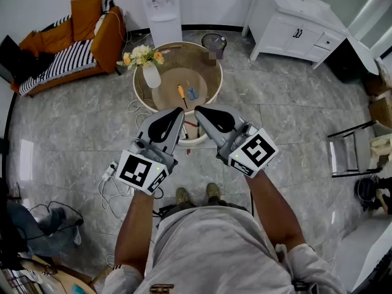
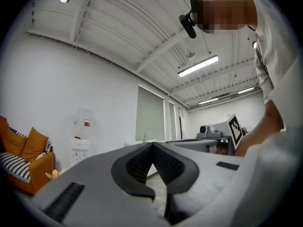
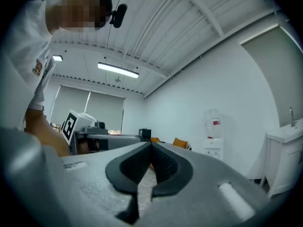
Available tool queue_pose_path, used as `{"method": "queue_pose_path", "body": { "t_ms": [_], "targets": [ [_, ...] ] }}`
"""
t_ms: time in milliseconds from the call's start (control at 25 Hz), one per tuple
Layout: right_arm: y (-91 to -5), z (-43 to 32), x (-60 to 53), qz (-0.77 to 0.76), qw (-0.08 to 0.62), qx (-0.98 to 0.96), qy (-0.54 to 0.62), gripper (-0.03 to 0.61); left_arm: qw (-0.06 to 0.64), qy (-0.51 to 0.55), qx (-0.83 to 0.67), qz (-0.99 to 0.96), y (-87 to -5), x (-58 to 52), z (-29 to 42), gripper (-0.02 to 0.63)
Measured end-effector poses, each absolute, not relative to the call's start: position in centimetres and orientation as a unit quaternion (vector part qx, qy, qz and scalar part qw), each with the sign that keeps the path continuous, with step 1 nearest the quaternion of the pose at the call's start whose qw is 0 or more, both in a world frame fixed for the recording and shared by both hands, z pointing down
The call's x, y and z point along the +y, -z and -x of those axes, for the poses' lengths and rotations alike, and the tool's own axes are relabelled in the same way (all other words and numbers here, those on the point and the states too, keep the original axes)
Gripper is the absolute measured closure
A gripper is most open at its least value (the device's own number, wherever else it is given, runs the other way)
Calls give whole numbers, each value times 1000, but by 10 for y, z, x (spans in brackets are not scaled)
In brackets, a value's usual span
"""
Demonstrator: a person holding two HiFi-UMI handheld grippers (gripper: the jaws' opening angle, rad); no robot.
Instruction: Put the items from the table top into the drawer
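Farthest off stand an orange sofa (image 1: 67, 41), a white cabinet (image 1: 300, 26) and a water dispenser (image 1: 161, 5). Nearer, the round bench (image 1: 214, 81) carries a vase of flowers (image 1: 149, 71). Between person and bench, the left tongs (image 1: 178, 111) and right tongs (image 1: 198, 110) are held level, both closed on nothing, partly covering the white drawer (image 1: 197, 137) at the near rim. On the benchtop lies a screwdriver (image 1: 181, 95) (orange handle far, shaft toward the person), its long axis running nearly straight away, with a small blue item (image 1: 192, 94) just beside it. Both gripper views show ceiling lamps and walls, never the benchtop; only the head view does.
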State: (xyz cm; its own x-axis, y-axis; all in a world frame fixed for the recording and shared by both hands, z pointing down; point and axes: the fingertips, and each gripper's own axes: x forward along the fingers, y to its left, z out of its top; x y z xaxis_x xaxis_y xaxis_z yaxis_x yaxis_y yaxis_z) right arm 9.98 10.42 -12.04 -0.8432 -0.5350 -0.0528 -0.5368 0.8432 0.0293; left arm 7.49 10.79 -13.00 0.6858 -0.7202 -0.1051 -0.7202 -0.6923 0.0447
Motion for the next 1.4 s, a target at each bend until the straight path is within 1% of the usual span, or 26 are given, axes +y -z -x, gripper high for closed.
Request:
{"method": "queue_pose_path", "body": {
  "t_ms": [560, 920, 1400],
  "targets": [
    [111, -80, 99, 293, 14, 956, -19, 578, 0, -66, 399, 915, 121, 101, -47, 614],
    [99, -56, 87, 320, -10, 947, -24, 578, 5, -62, 400, 915, 112, 92, -15, 614],
    [52, -34, 65, 385, -58, 921, -7, 578, 1, -53, 399, 915, 81, 71, 29, 614]
  ]
}}
